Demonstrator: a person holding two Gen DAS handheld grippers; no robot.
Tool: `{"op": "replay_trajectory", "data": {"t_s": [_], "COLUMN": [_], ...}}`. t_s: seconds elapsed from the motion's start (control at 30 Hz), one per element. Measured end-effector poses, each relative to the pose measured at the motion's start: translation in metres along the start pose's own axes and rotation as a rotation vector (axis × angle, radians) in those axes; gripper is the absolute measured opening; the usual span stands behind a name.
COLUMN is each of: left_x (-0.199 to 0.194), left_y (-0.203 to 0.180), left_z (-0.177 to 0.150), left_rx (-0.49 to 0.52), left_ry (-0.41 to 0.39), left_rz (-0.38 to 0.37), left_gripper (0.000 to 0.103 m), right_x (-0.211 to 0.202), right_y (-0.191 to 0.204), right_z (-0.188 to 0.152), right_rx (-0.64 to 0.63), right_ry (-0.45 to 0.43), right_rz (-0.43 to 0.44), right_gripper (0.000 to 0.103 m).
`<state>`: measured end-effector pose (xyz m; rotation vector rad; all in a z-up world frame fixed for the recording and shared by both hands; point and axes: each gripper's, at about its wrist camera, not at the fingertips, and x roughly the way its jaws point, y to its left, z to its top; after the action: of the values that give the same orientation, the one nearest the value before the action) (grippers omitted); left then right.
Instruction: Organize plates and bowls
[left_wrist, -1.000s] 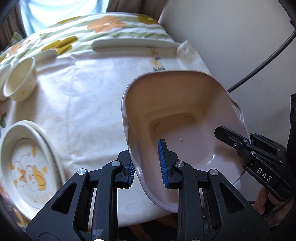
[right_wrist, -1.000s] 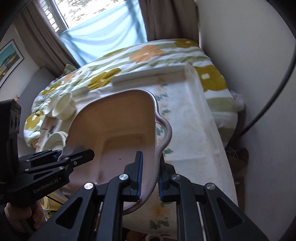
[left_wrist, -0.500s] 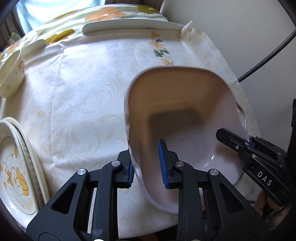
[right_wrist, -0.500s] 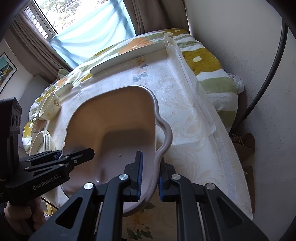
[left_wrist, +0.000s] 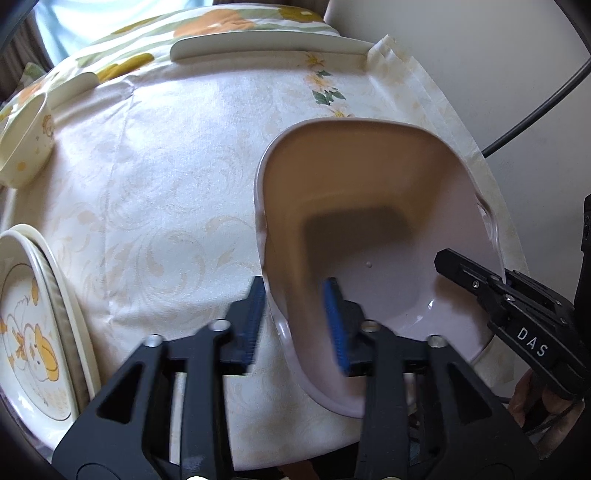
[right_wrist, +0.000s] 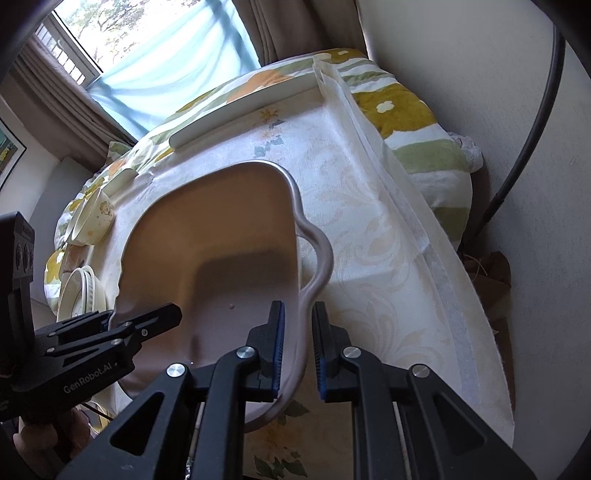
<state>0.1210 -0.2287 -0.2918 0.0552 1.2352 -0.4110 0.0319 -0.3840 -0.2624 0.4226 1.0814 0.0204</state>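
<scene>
Home: curtained window (right_wrist: 155, 70), floral bedding (right_wrist: 402, 110), tablecloth (left_wrist: 177, 177).

Daylight came through the window (right_wrist: 147, 62) at the far left, washing the curtain pale blue-white. The tablecloth (left_wrist: 177, 177) was bright and evenly lit. The pink dish (left_wrist: 369, 206) held a dark shadow over its far inner wall. The left gripper's fingers (left_wrist: 334, 325) were motion-blurred. Fisheye curvature bent the edges, and the corners fell black.
</scene>
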Motion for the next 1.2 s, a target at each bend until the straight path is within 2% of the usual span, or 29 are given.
{"op": "replay_trajectory", "data": {"t_s": [0.03,0.07,0.1,0.17,0.33,0.47,0.57,0.63,0.67,0.7,0.73,0.83,0.9,1.0,1.13,1.2], "left_x": [-0.002,-0.005,-0.009,-0.016,-0.044,-0.091,-0.132,-0.157,-0.169,-0.18,-0.191,-0.21,-0.216,-0.225,-0.224,-0.221], "left_y": [0.0,0.001,0.001,0.003,0.012,0.024,0.041,0.055,0.063,0.071,0.079,0.105,0.125,0.161,0.217,0.245], "left_z": [-0.001,-0.002,-0.003,-0.004,-0.009,-0.013,-0.014,-0.012,-0.012,-0.011,-0.011,-0.009,-0.007,-0.007,0.003,0.01], "left_rx": [-0.003,-0.009,-0.017,-0.021,-0.038,-0.058,-0.096,-0.126,-0.142,-0.157,-0.171,-0.197,-0.207,-0.254,-0.349,-0.393], "left_ry": [-0.008,-0.024,-0.043,-0.052,-0.077,-0.141,-0.215,-0.276,-0.304,-0.333,-0.364,-0.394,-0.384,-0.391,-0.381,-0.374], "left_rz": [-0.005,-0.004,0.004,0.001,0.026,0.056,0.101,0.136,0.155,0.174,0.196,0.262,0.266,0.224,0.156,0.121], "left_gripper": [0.069,0.084,0.086,0.087,0.087,0.087,0.087,0.089,0.095,0.099,0.103,0.103,0.103,0.103,0.103,0.103], "right_x": [-0.001,-0.002,-0.004,-0.01,-0.036,-0.072,-0.089,-0.096,-0.098,-0.099,-0.101,-0.102,-0.099,-0.088,-0.056,-0.04], "right_y": [-0.001,-0.002,-0.004,-0.005,0.003,0.028,0.054,0.073,0.085,0.097,0.108,0.144,0.167,0.199,0.238,0.254], "right_z": [-0.001,-0.001,-0.001,-0.002,-0.001,0.008,0.02,0.028,0.032,0.036,0.038,0.044,0.047,0.055,0.074,0.082], "right_rx": [0.007,0.016,0.027,0.043,0.029,-0.043,-0.097,-0.136,-0.162,-0.188,-0.213,-0.295,-0.341,-0.39,-0.418,-0.42], "right_ry": [-0.005,-0.009,-0.015,-0.032,-0.078,-0.141,-0.173,-0.186,-0.198,-0.213,-0.227,-0.258,-0.272,-0.247,-0.14,-0.127], "right_rz": [0.003,0.005,0.01,0.027,0.028,0.042,0.094,0.134,0.155,0.173,0.19,0.232,0.26,0.255,0.244,0.211], "right_gripper": [0.02,0.029,0.039,0.045,0.045,0.045,0.045,0.059,0.082,0.1,0.102,0.102,0.102,0.102,0.102,0.102]}}
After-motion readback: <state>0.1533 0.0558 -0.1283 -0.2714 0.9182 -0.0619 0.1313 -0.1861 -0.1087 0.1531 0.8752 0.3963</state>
